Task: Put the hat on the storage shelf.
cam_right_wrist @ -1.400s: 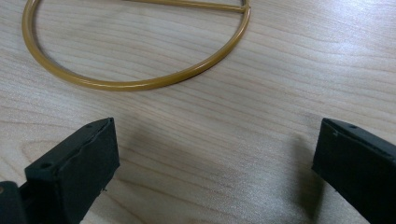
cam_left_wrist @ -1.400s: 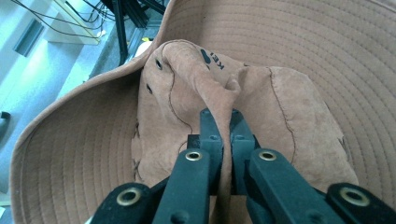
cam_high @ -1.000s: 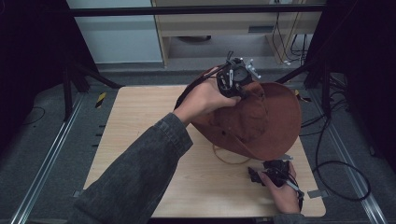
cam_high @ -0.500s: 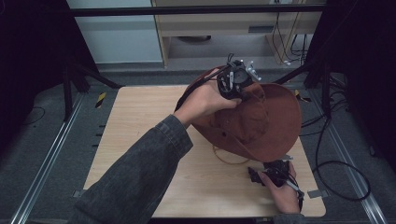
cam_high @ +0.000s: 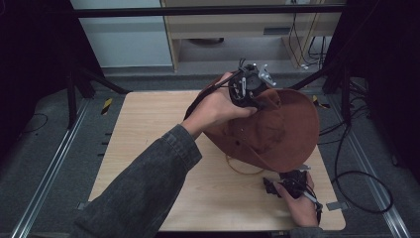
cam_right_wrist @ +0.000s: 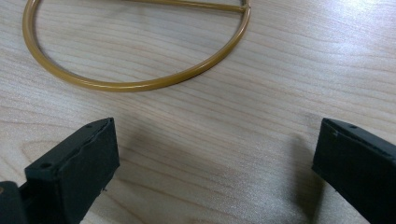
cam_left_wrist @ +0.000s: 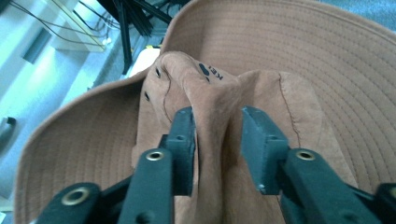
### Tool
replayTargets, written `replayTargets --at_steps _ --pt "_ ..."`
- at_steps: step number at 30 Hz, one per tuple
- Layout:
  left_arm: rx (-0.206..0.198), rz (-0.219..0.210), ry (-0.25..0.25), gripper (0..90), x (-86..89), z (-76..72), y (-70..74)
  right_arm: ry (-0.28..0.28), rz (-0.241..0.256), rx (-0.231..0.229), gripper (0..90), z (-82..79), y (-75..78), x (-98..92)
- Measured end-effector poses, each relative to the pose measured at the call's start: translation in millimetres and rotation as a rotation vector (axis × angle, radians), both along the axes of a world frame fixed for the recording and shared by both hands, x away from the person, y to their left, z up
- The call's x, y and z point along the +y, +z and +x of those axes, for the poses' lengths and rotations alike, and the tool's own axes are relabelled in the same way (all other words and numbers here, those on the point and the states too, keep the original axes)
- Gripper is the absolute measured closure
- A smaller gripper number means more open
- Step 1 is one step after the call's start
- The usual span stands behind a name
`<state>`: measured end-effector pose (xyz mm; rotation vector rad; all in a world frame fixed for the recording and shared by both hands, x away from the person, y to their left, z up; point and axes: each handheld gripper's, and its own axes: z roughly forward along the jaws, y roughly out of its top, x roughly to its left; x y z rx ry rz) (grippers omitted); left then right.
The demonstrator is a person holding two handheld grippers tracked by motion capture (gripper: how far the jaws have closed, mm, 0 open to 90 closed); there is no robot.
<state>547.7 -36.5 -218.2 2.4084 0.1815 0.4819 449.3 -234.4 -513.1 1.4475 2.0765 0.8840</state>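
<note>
While left claw [cam_left_wrist: 217,140] pinches brown hat [cam_left_wrist: 299,79] crown, seemingly lifted, right claw [cam_right_wrist: 215,158] gaping over table [cam_right_wrist: 261,84]

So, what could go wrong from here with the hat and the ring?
The left tongs pinch only a fold of the hat crown; the soft fabric may slip out. The hat brim hangs over part of the gold ring, so it could drag the ring. The right tongs are wide open near the ring and could push it away.

Brown wide-brimmed hat [cam_high: 277,130] tilted off the table, crown pinched into a fold.
</note>
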Motion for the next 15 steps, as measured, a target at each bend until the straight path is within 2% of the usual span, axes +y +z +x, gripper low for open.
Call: replayTargets --at_steps 2,5,9,15 --pt "-0.014 -0.012 0.005 58.9 1.8 -1.8 2.0 0.0 0.0 0.0 0.4 0.0 0.0 0.0" --pt "-0.024 -0.034 0.006 46.8 3.0 -3.5 3.0 0.0 0.001 0.0 0.4 0.0 0.0 0.0" --pt "-0.01 -0.055 0.021 28.3 3.9 -4.1 3.0 0.0 0.0 0.0 0.4 0.0 0.0 0.0" --pt "0.014 -0.074 0.016 17.8 6.9 -5.3 3.6 0.0 0.001 0.0 0.4 0.0 0.0 0.0"
